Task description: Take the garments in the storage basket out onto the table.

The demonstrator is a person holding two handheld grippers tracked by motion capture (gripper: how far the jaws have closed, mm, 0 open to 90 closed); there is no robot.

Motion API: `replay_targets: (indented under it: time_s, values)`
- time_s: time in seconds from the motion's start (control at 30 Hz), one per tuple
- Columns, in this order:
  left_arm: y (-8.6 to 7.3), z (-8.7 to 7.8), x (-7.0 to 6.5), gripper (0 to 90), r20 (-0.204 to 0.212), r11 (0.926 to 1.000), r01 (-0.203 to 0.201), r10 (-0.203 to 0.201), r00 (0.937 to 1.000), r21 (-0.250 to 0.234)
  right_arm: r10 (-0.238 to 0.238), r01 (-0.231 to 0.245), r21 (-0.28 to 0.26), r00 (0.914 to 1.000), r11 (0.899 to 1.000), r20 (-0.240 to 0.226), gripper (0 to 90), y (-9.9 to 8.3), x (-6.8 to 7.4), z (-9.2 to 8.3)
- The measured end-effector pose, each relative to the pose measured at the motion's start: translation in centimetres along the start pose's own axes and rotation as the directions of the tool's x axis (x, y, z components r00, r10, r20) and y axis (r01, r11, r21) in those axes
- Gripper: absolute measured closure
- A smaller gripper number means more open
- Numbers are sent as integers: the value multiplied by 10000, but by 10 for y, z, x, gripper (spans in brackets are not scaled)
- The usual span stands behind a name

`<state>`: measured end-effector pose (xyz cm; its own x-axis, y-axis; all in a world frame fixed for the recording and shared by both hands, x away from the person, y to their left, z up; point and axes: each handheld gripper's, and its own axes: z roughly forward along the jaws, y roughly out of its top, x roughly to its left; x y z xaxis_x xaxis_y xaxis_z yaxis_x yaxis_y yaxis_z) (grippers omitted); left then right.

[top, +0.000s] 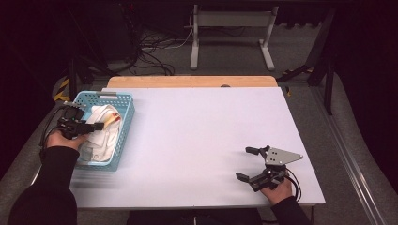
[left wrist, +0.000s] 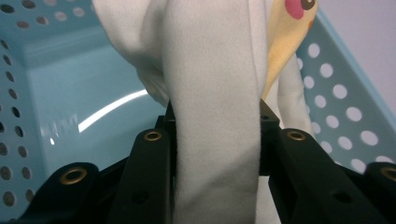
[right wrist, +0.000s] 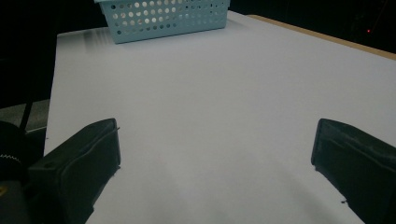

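The left gripper (top: 99, 125) has its jaws clenched on a fold of the soft white cloth (left wrist: 217, 116), which lies inside the light blue perforated plastic basket (top: 126, 123) at the left edge of the white bench (top: 206, 136). The band of cloth runs straight away from the jaws, so a lift would draw it up and out of the basket. The right gripper (top: 248, 164) rests at the near right, well apart from the cloth, its jaws spread wide and grasping nothing.
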<state>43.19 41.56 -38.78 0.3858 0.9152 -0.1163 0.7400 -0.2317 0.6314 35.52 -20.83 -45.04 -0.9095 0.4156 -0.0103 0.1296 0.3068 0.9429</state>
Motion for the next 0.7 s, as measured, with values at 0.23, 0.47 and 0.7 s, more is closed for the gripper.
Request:
replay_targets:
  time_s: [0.23,0.47,0.7]
  values:
    - [-1,-15,-1,686,-43,9941,46,-51,10000,-1085,-2,2,-25,10000,10000,-23,19,0,0,0]
    - [-4,-29,-1,687,-60,9769,144,-160,9999,-2133,-12,12,-26,10000,10000,-26,19,0,0,0]
    - [-7,-40,-2,687,13,9524,230,-237,9997,-3038,-29,29,-32,10000,10000,-31,19,0,0,0]
